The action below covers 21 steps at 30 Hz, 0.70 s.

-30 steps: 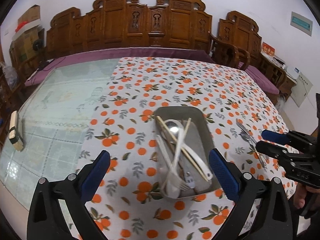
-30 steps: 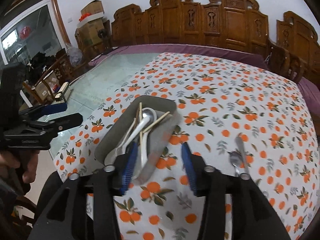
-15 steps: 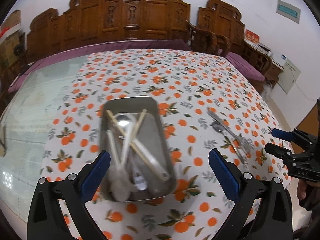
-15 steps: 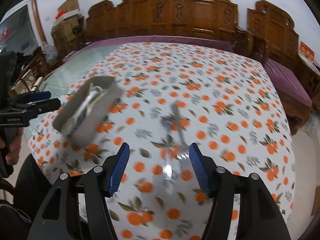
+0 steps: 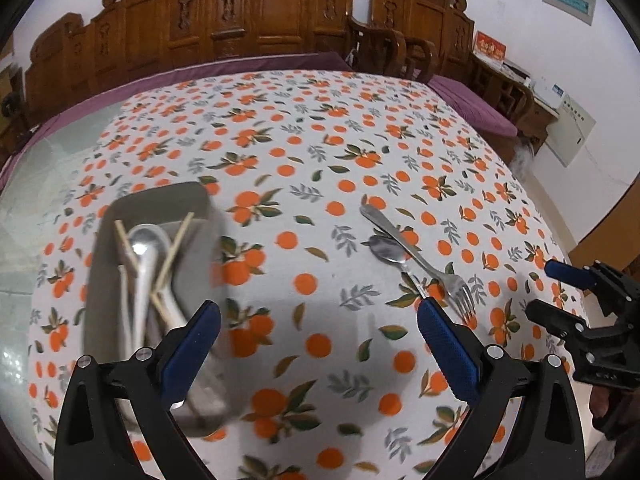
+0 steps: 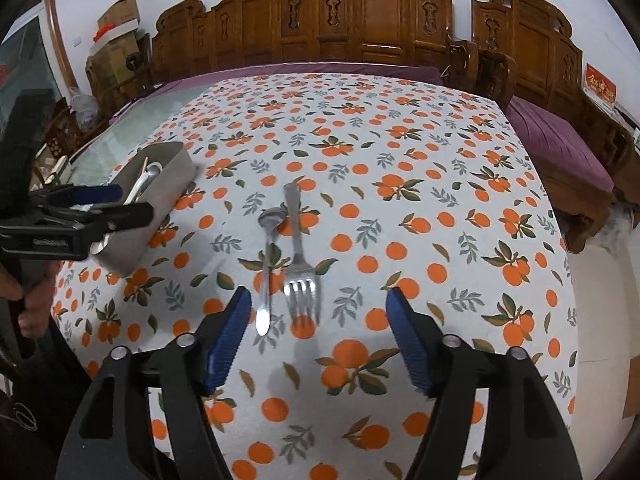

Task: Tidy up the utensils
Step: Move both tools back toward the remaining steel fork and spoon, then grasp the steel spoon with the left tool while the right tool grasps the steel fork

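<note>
Utensils are what this job is about, and two shiny metal ones lie loose on the counter, on its white cloth with orange fruit prints (image 6: 460, 208): a silver metal fork (image 6: 298, 256) and, touching it near the top, a slim silver metal spoon (image 6: 267, 256). The fork's prongs and the spoon's handle tip point toward the camera. To the left stands a grey metal box-shaped tray (image 6: 160, 204) with more spoons and thin wooden chopsticks (image 5: 172, 256) inside.

The right tool (image 6: 320, 344) hangs just above the cloth with its blue pads wide apart and nothing in them – its jaws have just been opening. Fork and spoon lie right ahead of the gap. The left tool (image 5: 318, 354) is wide open too, and empty – it sits between the tray and the loose pair.

The fork looks light, hard and stiff, so I think it will not bend or break. It is smooth and flat on the cloth, so it may slip. A good place to pinch is across the narrow handle, about halfway along, away from the spoon.
</note>
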Motion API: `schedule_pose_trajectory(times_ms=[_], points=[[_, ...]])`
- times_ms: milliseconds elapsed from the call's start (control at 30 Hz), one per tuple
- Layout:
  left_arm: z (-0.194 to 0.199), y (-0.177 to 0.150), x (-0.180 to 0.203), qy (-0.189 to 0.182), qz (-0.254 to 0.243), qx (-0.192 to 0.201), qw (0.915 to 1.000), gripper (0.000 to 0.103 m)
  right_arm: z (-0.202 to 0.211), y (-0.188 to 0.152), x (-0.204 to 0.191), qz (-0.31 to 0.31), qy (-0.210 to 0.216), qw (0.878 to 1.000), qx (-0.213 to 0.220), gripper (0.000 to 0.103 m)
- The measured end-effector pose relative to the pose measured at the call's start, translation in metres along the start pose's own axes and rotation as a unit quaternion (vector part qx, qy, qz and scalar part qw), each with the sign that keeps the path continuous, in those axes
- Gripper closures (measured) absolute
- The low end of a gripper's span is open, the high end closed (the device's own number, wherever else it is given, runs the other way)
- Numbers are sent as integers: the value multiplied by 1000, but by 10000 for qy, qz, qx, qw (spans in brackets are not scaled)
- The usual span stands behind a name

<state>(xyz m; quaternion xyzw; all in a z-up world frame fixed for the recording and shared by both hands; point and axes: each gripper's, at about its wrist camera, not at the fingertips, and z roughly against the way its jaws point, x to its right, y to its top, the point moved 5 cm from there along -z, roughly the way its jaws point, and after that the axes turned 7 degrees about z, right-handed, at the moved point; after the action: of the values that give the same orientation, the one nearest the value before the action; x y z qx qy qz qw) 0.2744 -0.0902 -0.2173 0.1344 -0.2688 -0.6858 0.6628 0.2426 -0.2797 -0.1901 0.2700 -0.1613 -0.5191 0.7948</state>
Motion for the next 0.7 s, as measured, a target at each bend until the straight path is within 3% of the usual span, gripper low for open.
schedule_pose_trajectory(times_ms=[133,233,400,600,700], points=[[-20,2,17,-10,-30,-112,9999,10,-6,0,13,15,-3,10000,-14,30],[-37,3,32,-88,-30,-258,9996,18,-10,-1,22,-23,27,10000,-33,30],[-62,3,53,-304,-49,-499,9983,42,-15,-4,34,-88,67,9999,-45,30],[-84,2,69,-420,0,-672,9969,64,-20,-8,45,-231,117,9997,-47,30],[-91,0,75,-379,0,-727,9966,65,-23,-10,47,-286,141,9995,-66,30]])
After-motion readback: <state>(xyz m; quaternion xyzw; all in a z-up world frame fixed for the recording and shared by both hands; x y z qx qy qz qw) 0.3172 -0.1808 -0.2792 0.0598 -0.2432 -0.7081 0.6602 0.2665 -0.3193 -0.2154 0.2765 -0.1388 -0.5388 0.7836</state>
